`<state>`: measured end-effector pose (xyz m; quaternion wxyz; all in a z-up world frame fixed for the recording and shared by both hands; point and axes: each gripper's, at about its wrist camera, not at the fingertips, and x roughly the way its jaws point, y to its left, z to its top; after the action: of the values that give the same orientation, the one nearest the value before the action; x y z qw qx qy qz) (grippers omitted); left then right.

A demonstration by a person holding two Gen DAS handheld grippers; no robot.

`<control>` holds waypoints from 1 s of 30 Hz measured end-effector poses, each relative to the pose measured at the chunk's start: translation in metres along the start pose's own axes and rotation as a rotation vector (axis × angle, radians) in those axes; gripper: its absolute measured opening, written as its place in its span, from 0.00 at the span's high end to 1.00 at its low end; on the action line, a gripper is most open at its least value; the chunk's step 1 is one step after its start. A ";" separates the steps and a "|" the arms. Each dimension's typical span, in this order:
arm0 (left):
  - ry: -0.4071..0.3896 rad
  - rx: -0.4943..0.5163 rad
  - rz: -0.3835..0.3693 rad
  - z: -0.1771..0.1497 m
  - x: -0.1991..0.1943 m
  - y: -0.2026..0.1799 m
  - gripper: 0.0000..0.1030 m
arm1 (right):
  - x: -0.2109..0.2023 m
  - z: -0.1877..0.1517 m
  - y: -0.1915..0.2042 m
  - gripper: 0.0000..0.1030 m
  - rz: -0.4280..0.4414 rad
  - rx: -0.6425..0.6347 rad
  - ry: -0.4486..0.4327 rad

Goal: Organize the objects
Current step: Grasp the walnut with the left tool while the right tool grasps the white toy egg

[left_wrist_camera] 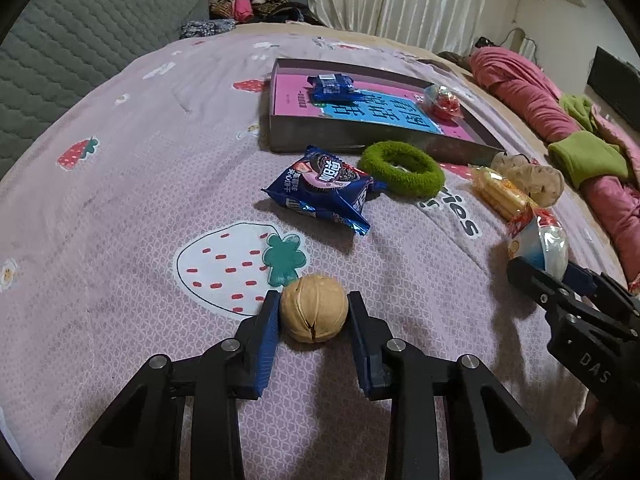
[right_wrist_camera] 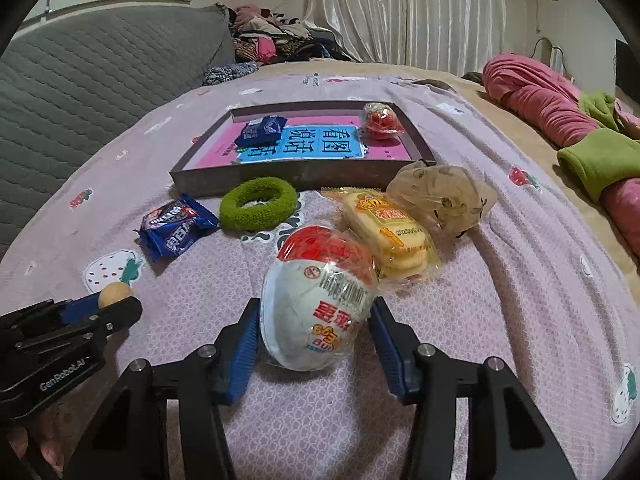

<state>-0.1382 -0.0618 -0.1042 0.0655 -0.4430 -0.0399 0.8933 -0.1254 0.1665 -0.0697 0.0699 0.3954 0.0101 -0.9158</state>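
Observation:
On the pink strawberry bedspread, my left gripper (left_wrist_camera: 314, 300) is shut on a tan walnut (left_wrist_camera: 313, 316), a blue pad pressed against each side. The right wrist view shows that gripper (right_wrist_camera: 116, 304) at lower left with the walnut (right_wrist_camera: 114, 294) in its tips. My right gripper (right_wrist_camera: 315, 303) is shut on a white and red egg-shaped snack in clear wrap (right_wrist_camera: 316, 324), which rests on the bedspread. A shallow dark box (right_wrist_camera: 280, 174) with a pink and blue base lies farther back. It holds a small blue packet (right_wrist_camera: 260, 128) and a red wrapped sweet (right_wrist_camera: 382, 120).
Between the grippers and the box lie a blue biscuit packet (left_wrist_camera: 324, 190), a green fuzzy hair ring (left_wrist_camera: 400, 168), a yellow cracker pack (right_wrist_camera: 392, 236) and a beige net bundle (right_wrist_camera: 440, 192). A grey quilted headboard (left_wrist_camera: 80, 40) stands left; pink and green bedding (left_wrist_camera: 560, 120) is piled right.

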 end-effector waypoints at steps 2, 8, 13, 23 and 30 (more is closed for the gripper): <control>0.000 0.002 0.002 0.000 0.000 0.000 0.67 | -0.002 -0.001 0.000 0.48 0.008 -0.005 -0.001; -0.004 0.024 0.010 -0.002 -0.005 -0.006 0.67 | -0.009 -0.006 -0.005 0.48 0.024 -0.008 -0.002; -0.011 0.032 0.003 -0.002 -0.011 -0.008 0.67 | -0.014 -0.007 -0.009 0.48 0.029 0.003 -0.003; -0.034 0.032 0.003 -0.005 -0.027 -0.008 0.67 | -0.028 -0.011 -0.007 0.48 0.040 -0.015 -0.005; -0.043 0.031 0.008 -0.013 -0.037 -0.009 0.67 | -0.039 -0.014 -0.003 0.48 0.055 -0.029 -0.008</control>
<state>-0.1052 -0.0582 -0.0815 0.0680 -0.4225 -0.0259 0.9034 -0.0895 0.1755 -0.0512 0.1009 0.3908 0.0122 -0.9148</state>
